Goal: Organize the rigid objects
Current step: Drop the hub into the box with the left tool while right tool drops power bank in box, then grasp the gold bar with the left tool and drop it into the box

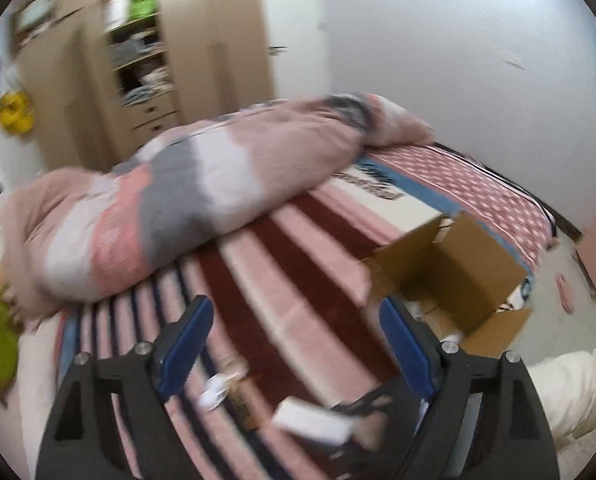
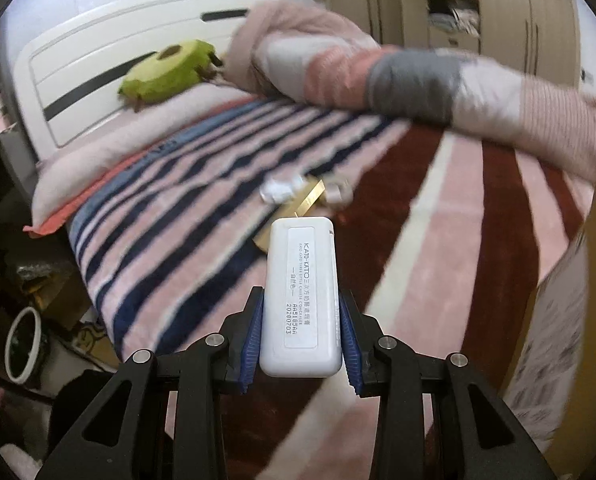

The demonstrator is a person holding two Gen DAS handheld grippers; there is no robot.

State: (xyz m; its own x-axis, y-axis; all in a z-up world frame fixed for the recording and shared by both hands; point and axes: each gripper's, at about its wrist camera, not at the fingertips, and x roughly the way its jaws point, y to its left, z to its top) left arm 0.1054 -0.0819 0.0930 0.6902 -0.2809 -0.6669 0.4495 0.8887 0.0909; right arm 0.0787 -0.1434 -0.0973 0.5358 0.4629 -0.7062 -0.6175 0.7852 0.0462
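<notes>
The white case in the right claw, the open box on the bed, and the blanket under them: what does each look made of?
White case: apparently smooth hard plastic, with rounded corners, a soft sheen and a printed label. It is clamped in the right claw.

Open box: brown corrugated cardboard, matte, flaps folded out.

Striped blanket: soft plush fabric, probably fleece; fuzzy nap, though blurred.

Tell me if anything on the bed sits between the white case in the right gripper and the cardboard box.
Nothing visible does. The right gripper holds the white case above the striped blanket. In the left wrist view, the open cardboard box has only bare blanket before it; the small items lie farther toward the headboard.
</notes>
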